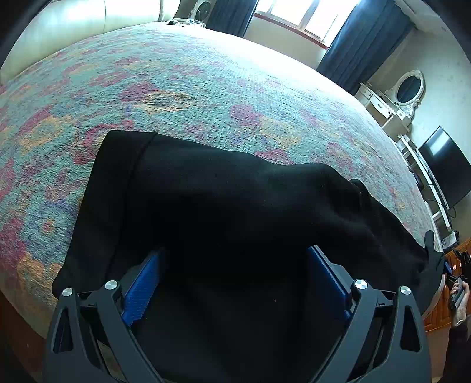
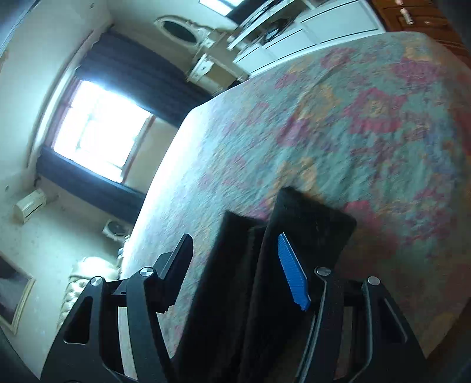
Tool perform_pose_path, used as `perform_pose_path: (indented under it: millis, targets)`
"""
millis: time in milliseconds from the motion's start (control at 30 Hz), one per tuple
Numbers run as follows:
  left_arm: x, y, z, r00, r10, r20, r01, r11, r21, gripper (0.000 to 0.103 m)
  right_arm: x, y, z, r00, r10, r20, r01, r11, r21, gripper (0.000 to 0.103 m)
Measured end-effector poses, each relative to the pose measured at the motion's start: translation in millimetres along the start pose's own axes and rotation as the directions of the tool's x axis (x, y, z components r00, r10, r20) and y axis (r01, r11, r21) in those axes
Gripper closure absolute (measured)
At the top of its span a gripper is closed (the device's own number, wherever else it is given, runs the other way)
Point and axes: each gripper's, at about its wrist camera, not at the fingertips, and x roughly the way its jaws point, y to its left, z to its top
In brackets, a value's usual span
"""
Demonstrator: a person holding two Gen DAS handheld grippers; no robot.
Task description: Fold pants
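Note:
Black pants (image 1: 223, 200) lie across the near part of a bed with a flowered teal and pink cover (image 1: 176, 79). My left gripper (image 1: 235, 262) is open, its blue pads wide apart over the near edge of the pants, with nothing pinched. In the right wrist view the two leg ends of the pants (image 2: 309, 224) lie side by side on the cover (image 2: 368, 132). My right gripper (image 2: 235, 250) is open above them, tilted, one finger over the cover, the blue pad (image 2: 291, 271) over a leg. The view is blurred.
A window with dark curtains (image 1: 297, 14) is behind the bed. A white dresser with an oval mirror (image 1: 406, 88) and a dark screen (image 1: 447, 168) stand on the right. The bed's near edge drops off at the lower left.

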Motion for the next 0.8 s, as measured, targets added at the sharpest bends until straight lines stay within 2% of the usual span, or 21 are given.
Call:
perform_pose_path:
  millis: [100, 200, 267, 333, 433, 500, 533, 567, 667, 733, 800]
  targets:
    - [0, 0, 1, 1.0, 0.0, 0.0, 0.0, 1.0, -0.001, 0.009, -12, -20, 4, 0.992, -0.113, 0.06, 0.111, 0.993, 0.041, 0.044]
    - [1, -1, 1, 1.0, 0.001, -0.001, -0.001, 1.0, 0.0, 0.009, -24, -53, 4, 0.987, -0.147, 0.066, 0.139, 0.984, 0.115, 0.044]
    - [0, -1, 1, 1.0, 0.0, -0.001, 0.0, 1.0, 0.0, 0.009, -20, -73, 1, 0.988, -0.151, 0.017, 0.146, 0.977, 0.154, 0.044]
    - [0, -1, 1, 1.0, 0.001, 0.0, -0.001, 1.0, 0.0, 0.009, 6, -78, -7, 0.992, -0.114, -0.055, 0.122, 0.977, 0.174, 0.043]
    - [1, 0, 1, 1.0, 0.001, -0.001, -0.001, 1.0, 0.001, 0.009, 12, -65, -9, 0.99, -0.122, -0.072, 0.129, 0.987, 0.1, 0.043]
    - [1, 0, 1, 1.0, 0.003, -0.002, -0.003, 1.0, 0.002, 0.009, 16, -59, -10, 0.989, -0.118, -0.085, 0.124, 0.99, 0.073, 0.055]
    - [1, -1, 1, 1.0, 0.004, -0.002, -0.004, 1.0, 0.002, 0.009, 20, -62, -8, 0.989, -0.114, -0.097, 0.12, 0.991, 0.062, 0.075]
    - [1, -1, 1, 1.0, 0.005, -0.002, -0.005, 1.0, 0.002, 0.009, 23, -60, -9, 0.989, -0.093, -0.115, 0.1, 0.993, 0.058, 0.086]
    - [2, -3, 2, 1.0, 0.009, -0.004, -0.009, 1.0, 0.005, 0.009, 20, -55, -2, 0.991, -0.076, -0.107, 0.083, 0.995, 0.059, 0.089]
    - [3, -3, 1, 1.0, 0.012, -0.005, -0.012, 1.0, 0.008, 0.009, 4, -55, 9, 0.99, -0.113, -0.079, 0.116, 0.993, 0.036, 0.09]
    - [3, -3, 1, 1.0, 0.011, -0.004, -0.011, 1.0, 0.007, 0.009, -5, -66, 14, 0.985, -0.147, -0.091, 0.15, 0.988, 0.034, 0.09]
